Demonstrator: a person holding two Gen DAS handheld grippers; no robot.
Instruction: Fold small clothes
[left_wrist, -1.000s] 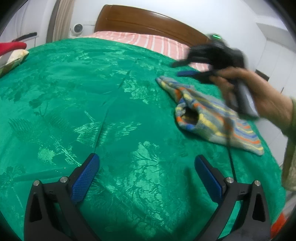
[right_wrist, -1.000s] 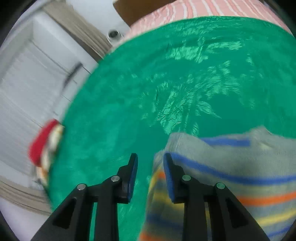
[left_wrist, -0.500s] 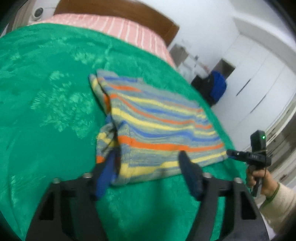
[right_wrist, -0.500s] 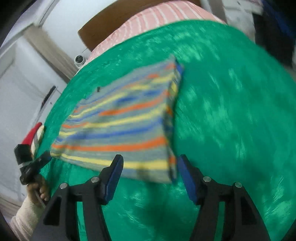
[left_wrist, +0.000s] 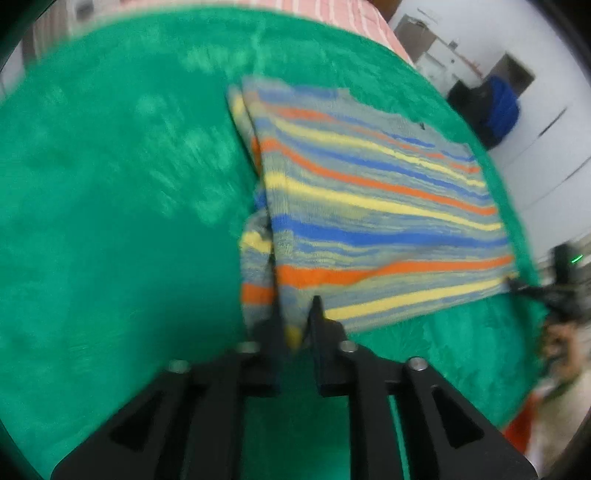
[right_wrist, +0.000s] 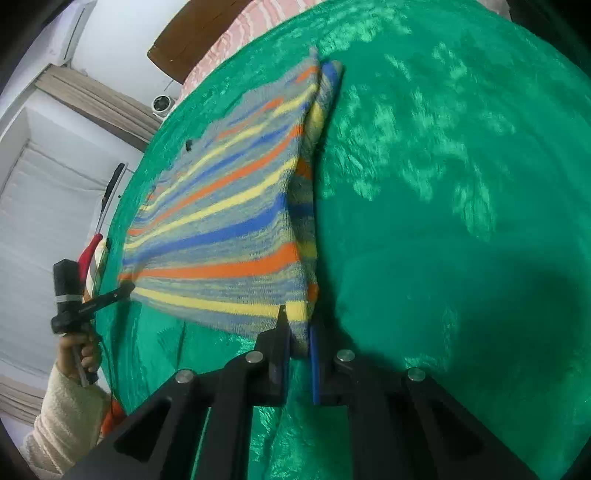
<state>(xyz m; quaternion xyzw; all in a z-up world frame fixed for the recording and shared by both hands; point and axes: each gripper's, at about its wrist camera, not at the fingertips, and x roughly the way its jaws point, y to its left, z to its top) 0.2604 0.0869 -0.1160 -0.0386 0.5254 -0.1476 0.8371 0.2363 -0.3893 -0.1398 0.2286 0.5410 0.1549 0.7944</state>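
Item: striped sweater (left_wrist: 373, 206), knitted, in grey, blue, orange and yellow bands.
Location: on the green bedspread (left_wrist: 110, 221), toward the side nearer the foot of the bed; the near hem is raised off the cover, the far end rests on it.
Left gripper (left_wrist: 295, 325): jaws narrowed on one near corner of the hem, yellow knit showing between them.
Right gripper (right_wrist: 297, 332): jaws closed down on the opposite near corner; cloth runs between the black finger and the blue pad.
Stretch: the hem is drawn taut between the two tools, each of which appears at the far edge of the other's view.
Work done: body spread mostly flat and square; one sleeve appears tucked along the side edge, bunched beside the left gripper's corner. The other sleeve cannot be made out.
Work left: judging by the full length in view, the crosswise fold of the body is not yet made; the hem probably has to be carried over to the neck end, then smoothed.
Long axis: runs from the held hem away toward the pink striped pillow (left_wrist: 332, 14) and wooden headboard (right_wrist: 192, 37).
Pointing: neck end away from the person, hem end near; stripes lie across the axis.
Image note: left view blurred.
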